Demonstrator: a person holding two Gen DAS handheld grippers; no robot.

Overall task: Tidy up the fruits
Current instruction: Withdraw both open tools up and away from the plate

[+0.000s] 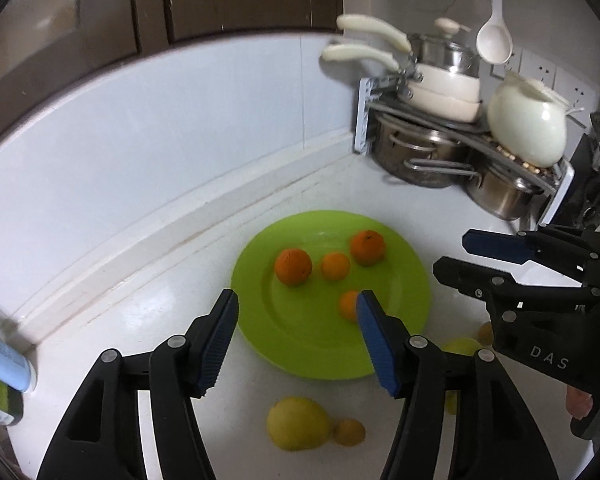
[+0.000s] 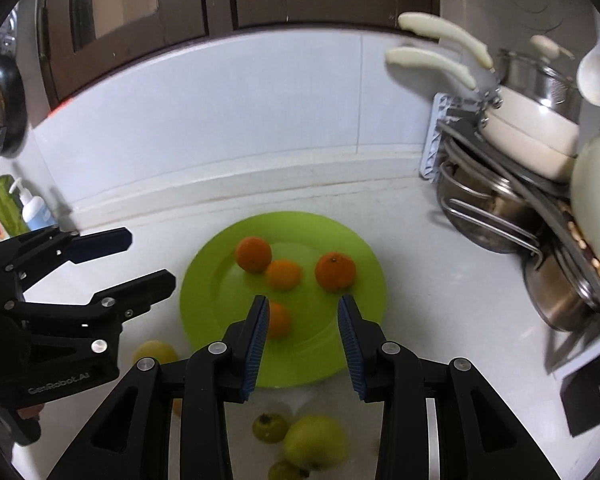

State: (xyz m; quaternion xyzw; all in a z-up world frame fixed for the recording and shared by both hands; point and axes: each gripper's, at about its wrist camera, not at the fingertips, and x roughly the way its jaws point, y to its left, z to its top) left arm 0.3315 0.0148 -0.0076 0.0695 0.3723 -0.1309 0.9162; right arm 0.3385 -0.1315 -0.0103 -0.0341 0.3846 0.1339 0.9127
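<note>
Above the green plate [image 1: 400,280], left gripper [image 1: 296,344] and right gripper [image 2: 303,344] both hang spread, empty.

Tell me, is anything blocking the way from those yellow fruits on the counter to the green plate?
Nothing visible does. The yellow fruits lie on the bare white counter just off the green plate, whose near half is free; four oranges sit further in. Both grippers hover open above.

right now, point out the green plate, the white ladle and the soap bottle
green plate [image 2: 216,280], right wrist view, bare left rim
white ladle [image 1: 494,42], left wrist view, bowl
soap bottle [image 2: 36,212], right wrist view, blue body
</note>
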